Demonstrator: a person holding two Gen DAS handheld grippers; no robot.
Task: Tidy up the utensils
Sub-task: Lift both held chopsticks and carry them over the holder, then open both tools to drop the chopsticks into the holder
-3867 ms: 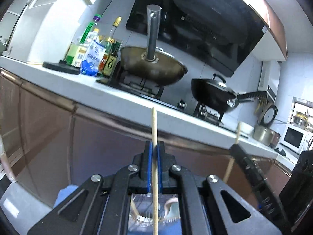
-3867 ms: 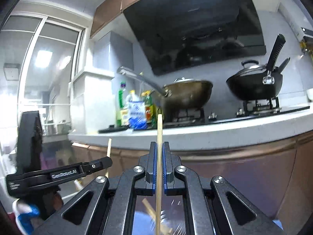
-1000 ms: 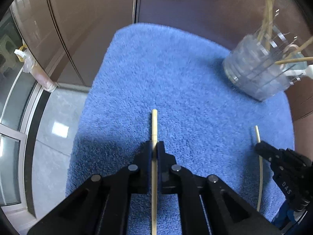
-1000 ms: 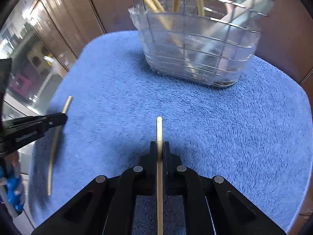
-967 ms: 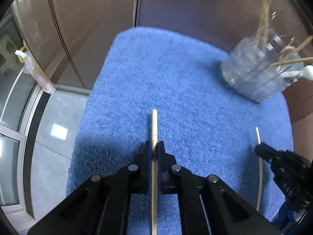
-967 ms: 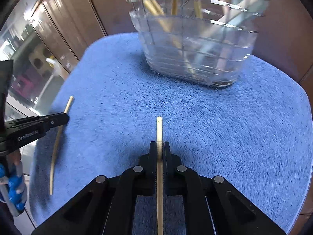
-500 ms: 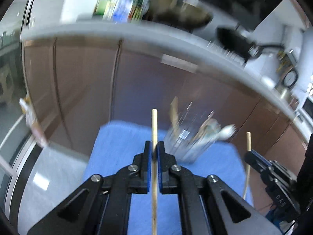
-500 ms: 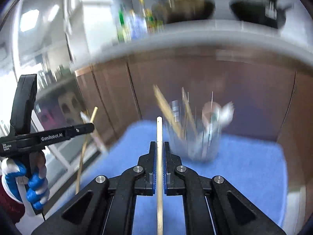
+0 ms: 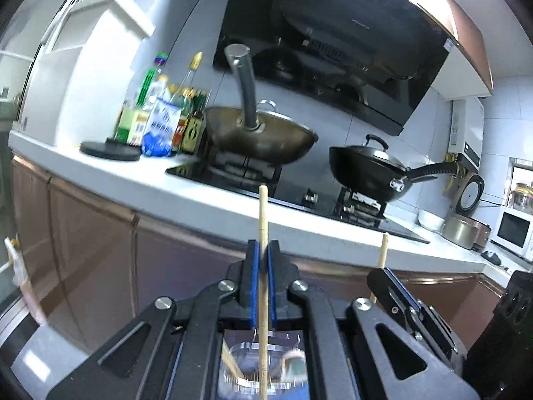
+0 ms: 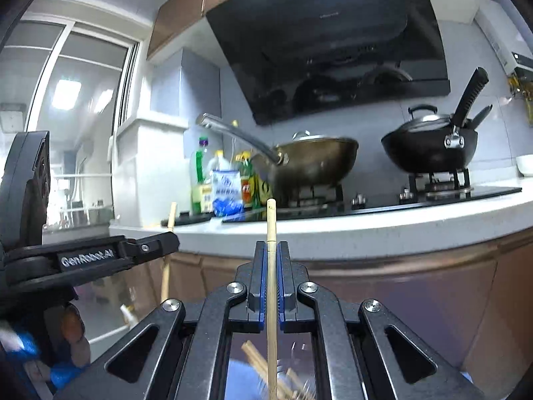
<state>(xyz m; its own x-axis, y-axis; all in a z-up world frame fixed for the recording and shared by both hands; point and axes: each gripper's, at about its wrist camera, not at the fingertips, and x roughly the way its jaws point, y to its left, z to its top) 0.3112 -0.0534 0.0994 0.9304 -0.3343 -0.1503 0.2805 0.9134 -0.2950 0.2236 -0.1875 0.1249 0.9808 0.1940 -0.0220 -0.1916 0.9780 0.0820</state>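
1. Left gripper (image 9: 262, 253): blue pads clamped on a wooden chopstick (image 9: 263, 220), upright, tip above the fingers.
2. Right gripper (image 9: 388, 276) at lower right, beside it, holding a second chopstick (image 9: 383, 250), also upright.
3. Clear utensil holder (image 9: 246, 366) visible below, between the linkages; blurred.
4. Background: white countertop (image 9: 150, 180), brass-coloured wok (image 9: 266, 136), black wok (image 9: 363, 166), bottles (image 9: 160, 123).

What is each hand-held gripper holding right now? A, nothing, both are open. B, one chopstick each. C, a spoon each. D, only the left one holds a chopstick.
B: the left hand-held gripper is closed on a chopstick standing upright between its pads, and the right hand-held gripper grips its own chopstick the same way.
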